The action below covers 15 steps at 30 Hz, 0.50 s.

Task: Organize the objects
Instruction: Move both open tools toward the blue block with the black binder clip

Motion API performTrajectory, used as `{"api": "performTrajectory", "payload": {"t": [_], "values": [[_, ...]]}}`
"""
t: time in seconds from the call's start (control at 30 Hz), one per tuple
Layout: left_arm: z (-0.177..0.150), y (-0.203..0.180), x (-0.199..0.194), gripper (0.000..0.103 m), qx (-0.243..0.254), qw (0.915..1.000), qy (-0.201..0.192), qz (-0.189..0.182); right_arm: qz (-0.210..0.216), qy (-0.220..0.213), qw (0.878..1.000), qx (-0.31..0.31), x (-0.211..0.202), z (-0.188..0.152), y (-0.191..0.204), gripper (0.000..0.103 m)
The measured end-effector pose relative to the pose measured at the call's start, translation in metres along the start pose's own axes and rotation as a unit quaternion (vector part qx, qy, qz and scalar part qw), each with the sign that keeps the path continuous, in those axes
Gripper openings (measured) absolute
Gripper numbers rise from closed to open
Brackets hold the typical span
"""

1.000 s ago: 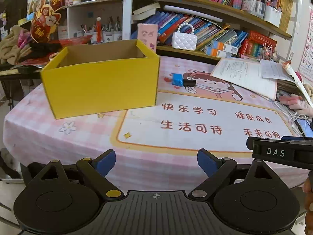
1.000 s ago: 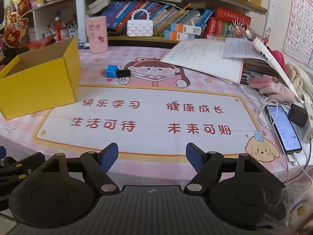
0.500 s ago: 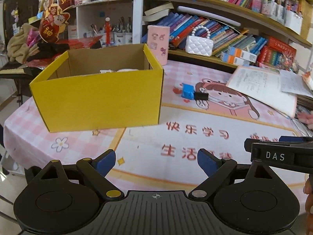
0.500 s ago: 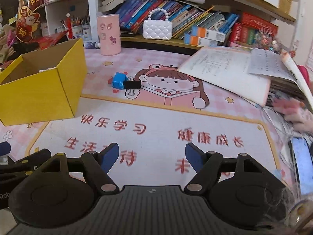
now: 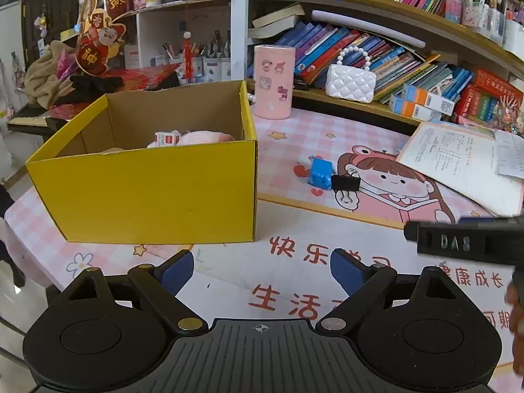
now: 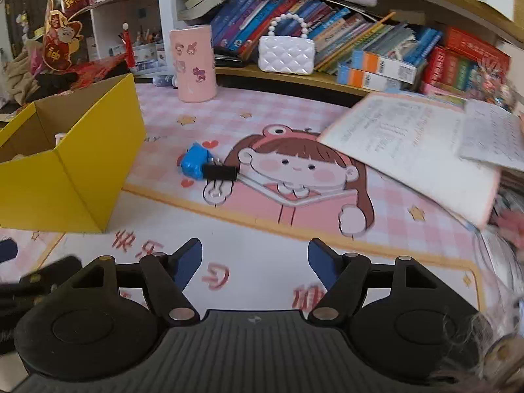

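My left gripper (image 5: pixel 262 270) hangs over the pink cartoon mat on the worktop (image 5: pixel 327 137), its blue-padded fingers (image 5: pixel 177 270) spread wide apart with nothing between them. Just ahead of my left finger stands the yellow box (image 5: pixel 147 193), open at the top, with a small white carton (image 5: pixel 167 138) and something pale pink (image 5: pixel 204 137) lying inside against its far wall. Ahead and to the right of my fingers lie a blue block (image 5: pixel 319 173) and a black binder clip (image 5: pixel 345 183), touching each other on the mat.

My right gripper (image 6: pixel 255 260) has its fingers (image 6: pixel 322 262) closing, still parted, with only bare mat between them. From here the blue block (image 6: pixel 195 163) and the binder clip (image 6: pixel 221 172) sit ahead and slightly left of my fingers, well apart from them. The yellow box (image 6: pixel 95 160) stands further to the left. Beyond the block a pink cylinder (image 6: pixel 194 64) stands upright, and an open workbook (image 6: pixel 409 154) lies ahead to the right.
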<state>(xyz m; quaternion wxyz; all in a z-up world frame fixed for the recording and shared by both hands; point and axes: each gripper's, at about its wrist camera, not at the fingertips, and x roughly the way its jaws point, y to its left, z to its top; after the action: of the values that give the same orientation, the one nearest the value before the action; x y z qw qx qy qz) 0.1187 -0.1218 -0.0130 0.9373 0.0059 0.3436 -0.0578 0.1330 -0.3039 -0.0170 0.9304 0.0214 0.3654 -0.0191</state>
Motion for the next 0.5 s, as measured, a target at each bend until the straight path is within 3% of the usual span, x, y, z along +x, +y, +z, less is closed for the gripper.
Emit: {"api": "performTrajectory", "payload": {"t": [0.5], "values": [[0.007, -0.009, 0.007, 0.093, -0.01, 0.9992, 0.004, 0.039, 0.043, -0.054, 0.993, -0.1, 0.083, 0.036, -0.001, 0.071]]}}
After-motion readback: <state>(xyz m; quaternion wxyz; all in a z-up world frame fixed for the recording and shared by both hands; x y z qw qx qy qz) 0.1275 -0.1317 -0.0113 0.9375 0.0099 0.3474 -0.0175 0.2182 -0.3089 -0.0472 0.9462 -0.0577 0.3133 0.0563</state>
